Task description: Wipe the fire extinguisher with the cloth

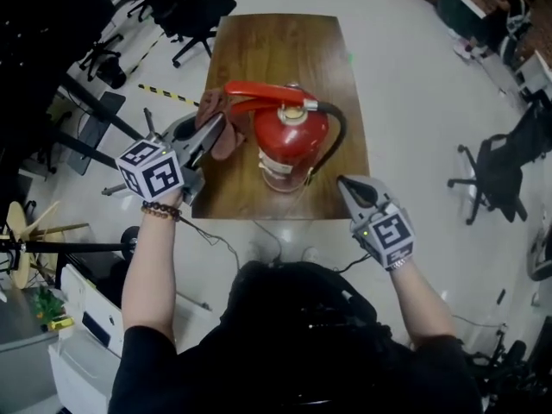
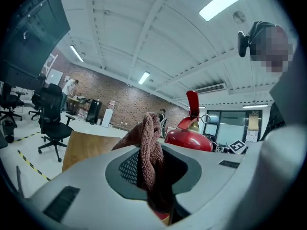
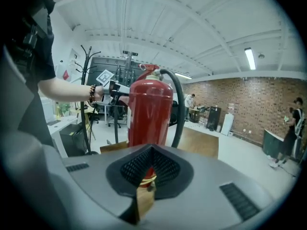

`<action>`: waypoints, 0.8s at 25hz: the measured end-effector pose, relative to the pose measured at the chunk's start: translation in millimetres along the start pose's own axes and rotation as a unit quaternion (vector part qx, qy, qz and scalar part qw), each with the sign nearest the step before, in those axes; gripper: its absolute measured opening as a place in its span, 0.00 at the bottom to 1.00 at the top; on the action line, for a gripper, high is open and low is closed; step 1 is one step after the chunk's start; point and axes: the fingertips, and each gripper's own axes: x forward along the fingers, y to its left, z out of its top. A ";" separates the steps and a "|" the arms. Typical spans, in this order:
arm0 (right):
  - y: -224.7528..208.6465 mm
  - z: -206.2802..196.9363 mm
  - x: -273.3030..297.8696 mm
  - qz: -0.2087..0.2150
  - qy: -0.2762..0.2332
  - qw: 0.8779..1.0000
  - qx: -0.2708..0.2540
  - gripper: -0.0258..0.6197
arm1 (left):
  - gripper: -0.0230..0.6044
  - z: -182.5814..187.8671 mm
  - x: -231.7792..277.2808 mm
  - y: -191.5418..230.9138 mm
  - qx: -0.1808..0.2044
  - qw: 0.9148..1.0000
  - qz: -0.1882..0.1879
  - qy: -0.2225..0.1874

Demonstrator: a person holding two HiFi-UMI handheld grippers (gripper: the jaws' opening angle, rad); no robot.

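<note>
Left gripper [image 1: 212, 134] is clamped on the brown cloth [image 2: 150, 150], with a bunch of it sticking out past the jaw tips. The fire extinguisher [image 1: 290, 136] stands upright just ahead of it on the wooden table [image 1: 280, 46]. The cloth looks about level with the red handle and shoulder. Right gripper [image 1: 345, 184] has its jaws together on nothing, cylinder right in front of it. My take: press the loose fold flat on the shoulder, then sweep around and down the body. Brace the opposite side with the right one so it doesn't tip, and don't snag the hose [image 1: 342, 132].
</note>
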 end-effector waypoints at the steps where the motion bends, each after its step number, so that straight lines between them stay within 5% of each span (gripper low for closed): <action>1: -1.4 -0.1 2.3 -0.003 0.001 1.000 0.003 0.08 | 0.13 5.9 0.4 1.2 0.004 1.000 -0.008 -0.001; 8: -12.2 3.2 14.1 -0.091 0.007 0.994 0.066 0.08 | 0.13 33.4 25.5 -1.1 0.044 0.991 -0.126 0.027; 20: 19.0 4.4 12.3 -0.212 0.029 0.970 0.118 0.08 | 0.13 47.4 70.3 -24.0 0.095 0.937 -0.326 0.077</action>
